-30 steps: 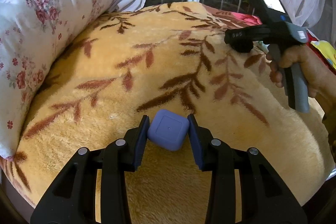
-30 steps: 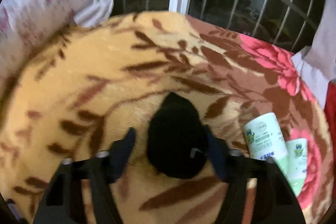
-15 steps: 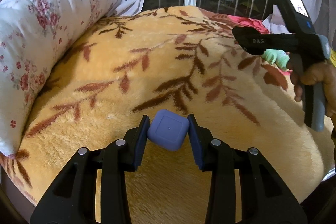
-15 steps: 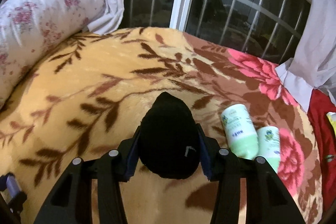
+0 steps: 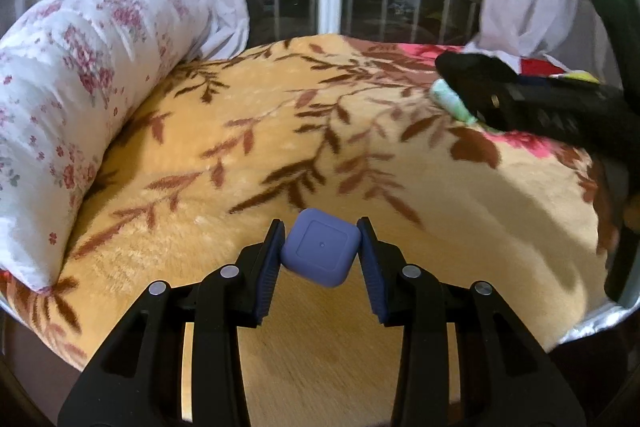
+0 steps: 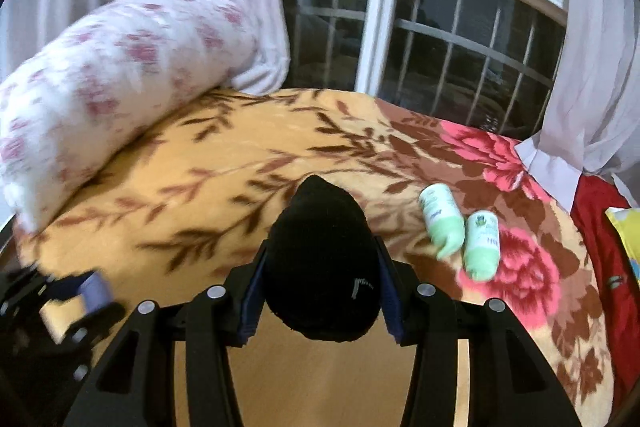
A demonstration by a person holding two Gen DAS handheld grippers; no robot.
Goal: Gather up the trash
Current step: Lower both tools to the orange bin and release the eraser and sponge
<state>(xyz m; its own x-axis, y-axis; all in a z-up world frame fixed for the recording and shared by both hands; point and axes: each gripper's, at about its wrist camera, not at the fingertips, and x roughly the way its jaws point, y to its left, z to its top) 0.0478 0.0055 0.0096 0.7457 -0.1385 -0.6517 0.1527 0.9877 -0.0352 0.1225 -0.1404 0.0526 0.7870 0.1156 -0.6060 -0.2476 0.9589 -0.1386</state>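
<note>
Blue case (image 5: 320,252) gripped between left jaws, black bundle (image 6: 322,267) between right jaws

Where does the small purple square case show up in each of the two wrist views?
Left wrist: purple case at lower centre, clamped in the left tool.
Right wrist: blurred at lower left edge.
Shared landmark: floral pillow, upper left in both.

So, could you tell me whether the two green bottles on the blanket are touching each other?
Cannot tell. In the right wrist view the two green bottles lie side by side, but blur hides whether a gap separates them.
</note>
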